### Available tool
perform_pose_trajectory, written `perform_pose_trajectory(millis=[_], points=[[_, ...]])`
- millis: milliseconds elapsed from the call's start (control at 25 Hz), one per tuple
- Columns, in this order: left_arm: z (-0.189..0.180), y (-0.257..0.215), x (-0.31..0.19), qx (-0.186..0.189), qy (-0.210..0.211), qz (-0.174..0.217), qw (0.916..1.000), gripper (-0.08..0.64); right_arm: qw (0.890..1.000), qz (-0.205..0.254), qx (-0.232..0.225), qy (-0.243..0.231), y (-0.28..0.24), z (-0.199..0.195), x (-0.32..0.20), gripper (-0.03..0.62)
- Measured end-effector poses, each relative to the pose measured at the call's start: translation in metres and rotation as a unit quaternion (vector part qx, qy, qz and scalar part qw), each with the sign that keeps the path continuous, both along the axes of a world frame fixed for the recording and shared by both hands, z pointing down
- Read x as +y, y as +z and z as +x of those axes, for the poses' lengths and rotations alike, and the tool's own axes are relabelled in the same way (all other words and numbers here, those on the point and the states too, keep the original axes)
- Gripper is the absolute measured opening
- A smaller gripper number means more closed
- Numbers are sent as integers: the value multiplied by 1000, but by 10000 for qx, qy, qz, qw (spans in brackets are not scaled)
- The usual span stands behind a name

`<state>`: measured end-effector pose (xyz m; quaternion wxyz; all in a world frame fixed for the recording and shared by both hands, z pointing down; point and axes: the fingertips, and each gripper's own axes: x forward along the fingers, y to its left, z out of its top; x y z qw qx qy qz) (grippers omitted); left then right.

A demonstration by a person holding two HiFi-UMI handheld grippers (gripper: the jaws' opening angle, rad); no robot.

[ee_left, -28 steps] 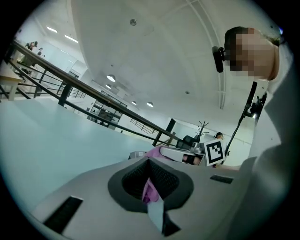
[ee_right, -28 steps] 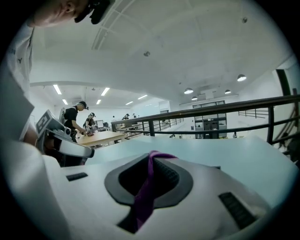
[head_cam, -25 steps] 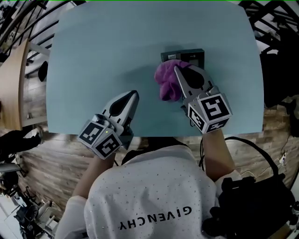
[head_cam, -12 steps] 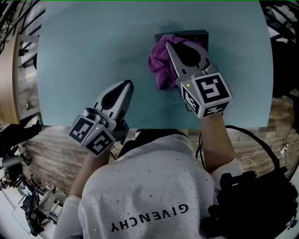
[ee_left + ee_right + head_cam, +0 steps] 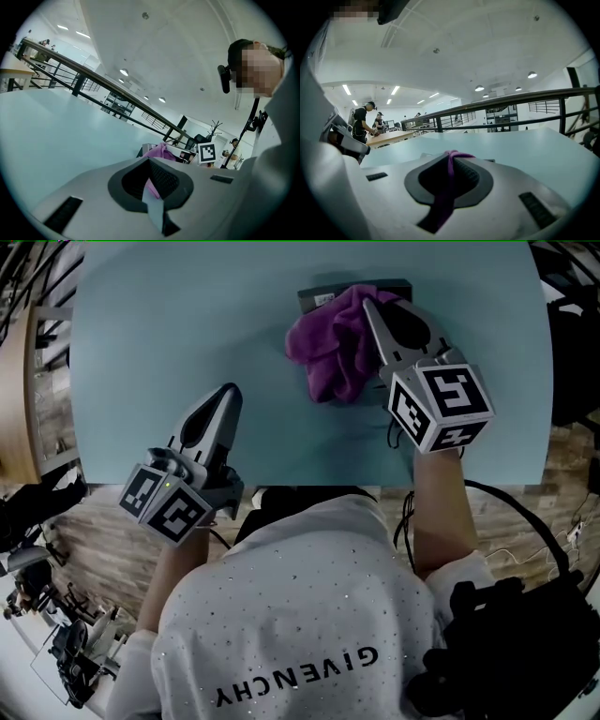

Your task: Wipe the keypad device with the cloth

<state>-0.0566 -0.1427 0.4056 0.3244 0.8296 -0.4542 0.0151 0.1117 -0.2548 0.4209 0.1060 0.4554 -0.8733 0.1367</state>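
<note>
A purple cloth lies bunched over the dark keypad device at the far middle of the pale blue table. Only the device's left end and far edge show. My right gripper is shut on the cloth's right side, above the device. In the right gripper view a strip of cloth runs up between the closed jaws of the right gripper. My left gripper is shut and holds nothing, low over the table's near left part. The left gripper view shows the cloth ahead to the right.
The table's front edge runs just under both grippers. Wooden floor lies to the left, with black gear and cables at the lower right. A railing and people at a wooden bench stand far behind.
My right gripper has carried the cloth farther across the device, from its near left corner to over its middle and right. The left gripper has stayed in about the same place.
</note>
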Motion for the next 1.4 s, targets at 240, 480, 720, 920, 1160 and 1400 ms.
perform_pose_trajectory(millis=[240,480,720,920,1160,1400], points=[[6,8,2,37,93,-23,9999,0,9995,-7,11,313,9,22,2,28],[10,3,-11,122,136,16,9998,0,9984,4,60,556,3,43,-10,28],[12,5,-11,218,197,16,9996,0,9955,-93,83,937,8,66,-9,28],[15,6,-8,210,368,22,9991,0,9905,-351,-176,1320,22,83,-6,28],[6,9,-9,289,345,-80,9990,0,9877,-117,-677,1402,2,76,4,28],[12,4,-19,494,464,-87,9977,0,9976,243,-648,-60,-30,-7,30,28]])
